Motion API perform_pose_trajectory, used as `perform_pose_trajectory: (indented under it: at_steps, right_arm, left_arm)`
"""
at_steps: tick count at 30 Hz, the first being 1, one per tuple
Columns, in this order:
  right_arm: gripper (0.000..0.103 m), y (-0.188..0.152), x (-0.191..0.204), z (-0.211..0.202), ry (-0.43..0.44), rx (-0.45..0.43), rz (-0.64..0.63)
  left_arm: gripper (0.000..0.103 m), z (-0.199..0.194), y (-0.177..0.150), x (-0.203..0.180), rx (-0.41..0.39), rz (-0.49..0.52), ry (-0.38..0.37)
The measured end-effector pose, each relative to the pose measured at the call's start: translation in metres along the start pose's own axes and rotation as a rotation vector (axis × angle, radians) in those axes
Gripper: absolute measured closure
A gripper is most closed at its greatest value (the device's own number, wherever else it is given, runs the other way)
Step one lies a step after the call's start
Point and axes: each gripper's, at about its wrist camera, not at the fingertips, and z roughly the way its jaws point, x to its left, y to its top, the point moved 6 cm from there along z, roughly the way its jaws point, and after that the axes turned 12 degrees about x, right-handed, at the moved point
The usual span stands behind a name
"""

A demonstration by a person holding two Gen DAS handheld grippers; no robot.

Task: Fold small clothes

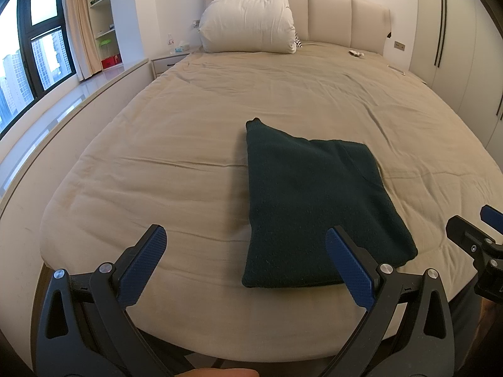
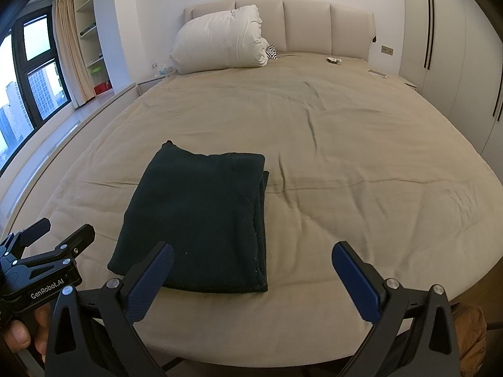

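Soft daylight from the window (image 1: 28, 47); sharp, dim pictures with bowed fisheye edges.

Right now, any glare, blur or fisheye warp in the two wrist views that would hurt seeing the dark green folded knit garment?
Left wrist view: dark green folded knit garment sharp, knit texture visible; beige bed cover bows from fisheye; window bright, no glare on the cloth. Right wrist view: garment darker, folds hard to read; corners vignetted; both open grippers, left gripper and right gripper, in focus.

Beige bed (image 1: 220, 119); folded dark green garment (image 1: 314, 201) near its foot; white pillow (image 1: 248, 22) at the headboard.
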Motion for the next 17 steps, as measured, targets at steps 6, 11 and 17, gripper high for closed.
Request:
perform_pose_trajectory:
  at_steps: [6, 11, 17]
  right_arm:
    - [0.000, 0.001, 0.000, 0.000, 0.000, 0.002, -0.001]
    - [0.000, -0.002, 0.001, 0.001, 0.003, 0.007, -0.001]
    - [0.000, -0.008, 0.003, -0.002, 0.009, 0.014, 0.001]
  left_arm:
    - [0.000, 0.003, 0.000, 0.002, 0.004, 0.000, -0.001]
    - [0.000, 0.004, -0.001, 0.001, 0.005, 0.000, -0.004]
    - [0.000, 0.003, -0.001, 0.002, -0.006, 0.000, 0.001]
